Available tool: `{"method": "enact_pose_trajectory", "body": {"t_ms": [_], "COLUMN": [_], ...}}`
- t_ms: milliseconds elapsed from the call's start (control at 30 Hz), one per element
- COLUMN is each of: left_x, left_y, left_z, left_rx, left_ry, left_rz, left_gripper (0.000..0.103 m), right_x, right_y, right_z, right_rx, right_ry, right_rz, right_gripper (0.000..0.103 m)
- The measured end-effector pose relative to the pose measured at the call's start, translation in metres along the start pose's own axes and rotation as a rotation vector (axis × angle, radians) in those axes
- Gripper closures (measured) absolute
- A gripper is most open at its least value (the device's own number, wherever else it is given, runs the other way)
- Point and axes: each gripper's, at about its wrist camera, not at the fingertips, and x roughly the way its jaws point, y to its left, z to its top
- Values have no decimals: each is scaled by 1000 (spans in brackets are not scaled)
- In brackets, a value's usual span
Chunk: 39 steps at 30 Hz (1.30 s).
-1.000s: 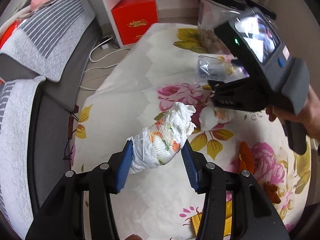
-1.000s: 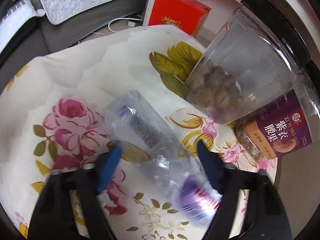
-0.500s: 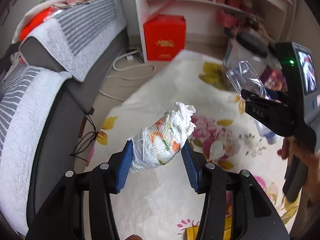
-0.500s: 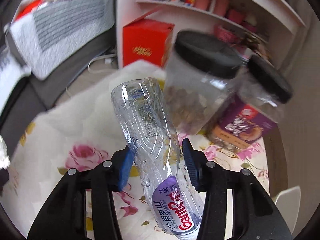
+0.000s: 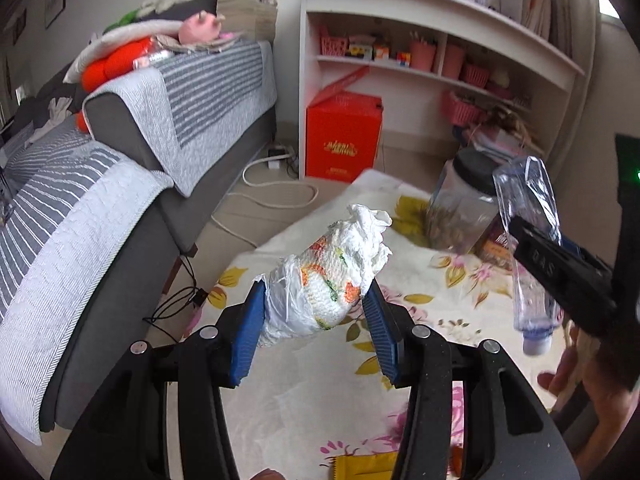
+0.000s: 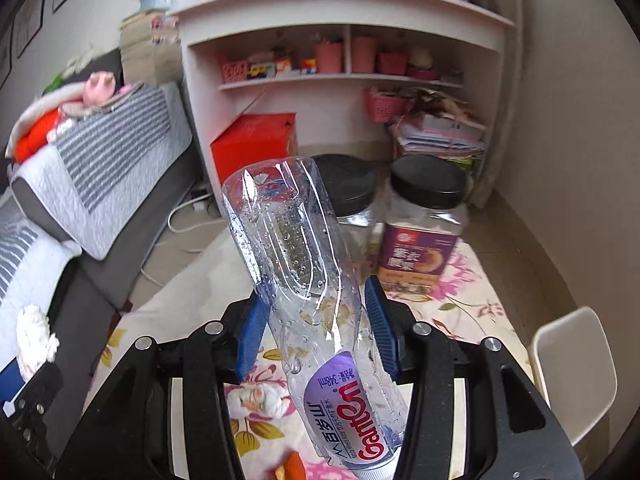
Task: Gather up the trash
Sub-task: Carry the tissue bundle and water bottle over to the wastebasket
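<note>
Both pieces of trash are up off the flowered worktop (image 5: 304,396) now. The left tongs (image 5: 316,308) are closed on a wad of crumpled white tissue (image 5: 324,276) with orange and green print, its loose end sticking out past the blue pads. The right tongs (image 6: 316,312) are clamped round the middle of an empty clear plastic bottle (image 6: 304,280) — cap end down, base pointing up and away toward the shelf unit (image 6: 344,40). From the left camera the bottle hangs to the right of the wad, well above the worktop.

So the picking-up is done for these two, I'd say, and the carry is in hand. No bin or bag is in sight, so where they are headed I cannot tell; the next move wants both grips kept firm while the person finds the bin, then each pair of tongs opened over it. The bottle is slick and beaded with droplets, held at a slant — it could slip.

More is left on the worktop: a small white tissue ball (image 6: 256,400) below the bottle, and a yellow wrapper (image 5: 360,468) at the near edge. The two black-lidded jars (image 6: 424,232) at the far side look like keepers, not trash.
</note>
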Motion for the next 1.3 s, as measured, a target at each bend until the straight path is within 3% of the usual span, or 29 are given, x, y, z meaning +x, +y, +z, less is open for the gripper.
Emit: {"method": "enact_pose_trajectory", "body": {"t_ms": [567,1300], "left_x": [-43,-39], "left_y": [-64,-165], "left_z": [-15,-36], "left_rx": [50,160], "left_ry": [-98,-70], "left_rz": [-58,-127], "left_gripper": [54,54], "right_x": [-66,-81], "right_y": [-80,-178], "right_z": [-28,-55], "right_rx": [70,155], "right_ry": [-69,-68], "right_rz": [-63,-148], "right_gripper": [58,58]}}
